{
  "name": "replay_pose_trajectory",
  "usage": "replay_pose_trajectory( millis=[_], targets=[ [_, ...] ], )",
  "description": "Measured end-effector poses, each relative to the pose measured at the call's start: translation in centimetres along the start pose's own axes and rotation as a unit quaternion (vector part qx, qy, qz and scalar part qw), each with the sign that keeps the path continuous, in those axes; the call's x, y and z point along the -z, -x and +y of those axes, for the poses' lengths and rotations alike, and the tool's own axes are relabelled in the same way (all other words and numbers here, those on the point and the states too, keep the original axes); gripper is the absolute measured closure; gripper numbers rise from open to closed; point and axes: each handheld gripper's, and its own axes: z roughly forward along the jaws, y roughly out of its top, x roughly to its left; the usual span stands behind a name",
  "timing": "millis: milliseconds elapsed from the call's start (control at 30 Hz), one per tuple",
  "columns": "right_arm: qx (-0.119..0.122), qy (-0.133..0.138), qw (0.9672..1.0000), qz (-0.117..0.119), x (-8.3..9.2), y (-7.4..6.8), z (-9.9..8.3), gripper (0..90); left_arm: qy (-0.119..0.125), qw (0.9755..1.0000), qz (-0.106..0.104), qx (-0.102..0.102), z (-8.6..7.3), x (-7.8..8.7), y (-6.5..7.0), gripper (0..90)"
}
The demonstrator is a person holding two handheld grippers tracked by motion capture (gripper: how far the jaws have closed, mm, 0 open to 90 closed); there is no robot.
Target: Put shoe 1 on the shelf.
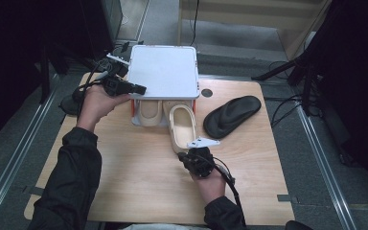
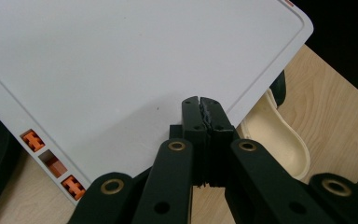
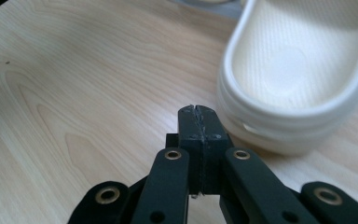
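cream slipper [image 1: 182,127] lies on the wooden table [image 1: 124,182], its toe end under the front edge of the white lid [image 1: 164,72] of a low box with orange clips [image 2: 32,140], its heel pointing toward the person. a second cream slipper [image 1: 149,112] sits beside it, further under the lid. the right gripper [image 1: 191,155] is just beside the heel of the first slipper, its jaws pressed together with nothing between them; in the right gripper view the heel rim [image 3: 289,121] is close to the tips, and whether they touch cannot be told. the left gripper [image 1: 141,89] rests at the lid's left edge, jaws also closed and empty. a black sandal [image 1: 231,116] lies apart to the right.
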Motion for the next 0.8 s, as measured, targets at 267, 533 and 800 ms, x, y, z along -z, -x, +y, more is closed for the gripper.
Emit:
replay_pose_trajectory(
  millis=[267,533,800],
  targets=[
    [-0.013,-0.010,0.9997,-0.017,0.4,1.3,-1.1,90.0,0.001,1.0000,-0.001,0.003,0.0,0.0,0.0,89.9],
    [-0.026,-0.014,0.9988,-0.039,0.3,2.5,-1.1,90.0,0.005,1.0000,-0.001,0.006,-0.1,0.0,0.0,89.9],
    [-0.029,-0.017,0.9986,-0.041,-0.5,2.9,0.2,90.0,0.004,1.0000,0.000,0.004,-0.1,0.0,0.0,89.9]
  ],
)
